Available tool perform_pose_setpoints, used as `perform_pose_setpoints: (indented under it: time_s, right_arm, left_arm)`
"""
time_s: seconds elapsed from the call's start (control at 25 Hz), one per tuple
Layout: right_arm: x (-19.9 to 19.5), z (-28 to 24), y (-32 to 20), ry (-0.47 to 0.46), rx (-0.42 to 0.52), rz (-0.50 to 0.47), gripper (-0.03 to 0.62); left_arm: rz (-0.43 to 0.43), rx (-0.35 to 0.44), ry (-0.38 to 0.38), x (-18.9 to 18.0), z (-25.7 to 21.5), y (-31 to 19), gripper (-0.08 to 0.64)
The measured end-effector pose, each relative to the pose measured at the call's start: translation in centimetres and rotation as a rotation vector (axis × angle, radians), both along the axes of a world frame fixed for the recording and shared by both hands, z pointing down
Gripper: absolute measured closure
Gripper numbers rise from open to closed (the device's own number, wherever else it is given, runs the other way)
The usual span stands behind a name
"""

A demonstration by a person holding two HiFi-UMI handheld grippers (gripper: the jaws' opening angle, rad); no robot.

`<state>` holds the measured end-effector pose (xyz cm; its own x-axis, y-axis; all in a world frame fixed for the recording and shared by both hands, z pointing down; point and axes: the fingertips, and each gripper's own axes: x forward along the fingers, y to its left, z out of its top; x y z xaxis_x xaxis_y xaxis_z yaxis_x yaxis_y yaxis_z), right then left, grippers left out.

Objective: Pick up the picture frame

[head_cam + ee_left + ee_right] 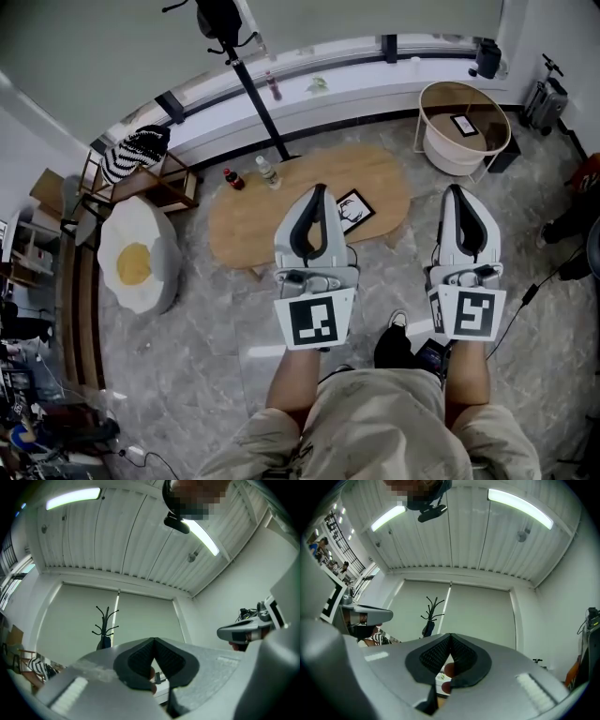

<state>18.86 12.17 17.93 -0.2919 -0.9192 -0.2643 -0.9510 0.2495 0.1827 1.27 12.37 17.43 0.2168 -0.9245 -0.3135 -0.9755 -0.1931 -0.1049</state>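
Note:
The picture frame [356, 210], black with a white picture, lies flat on the low oval wooden table [244, 220], near its right half. My left gripper [321, 188] hangs above the floor in front of the table; its tip overlaps the frame's left edge in the head view. Its jaws meet at the tip and hold nothing. My right gripper [454, 188] is level with it, further right and off the table's end, also shut and empty. Both gripper views look up at the ceiling; there the left gripper [154, 640] and right gripper [450, 635] show closed tips, and the frame is hidden.
A dark bottle [232, 178] and a clear bottle [269, 172] stand at the table's far left. A coat stand [253, 89] rises behind. A round basket table [450, 150] sits at the back right, an egg-shaped cushion [137, 255] on the left. The person's legs are below.

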Motion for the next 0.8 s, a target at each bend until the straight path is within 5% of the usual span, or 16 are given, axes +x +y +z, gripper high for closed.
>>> perform_pose_setpoints:
  time_s: [0.8]
  right_arm:
    - [13.2, 0.2, -11.8, -0.063, -0.017, -0.007, 0.591]
  left_arm:
    - [-0.015, -0.016, -0.044, 12.7, -0.4, -11.2, 0.554]
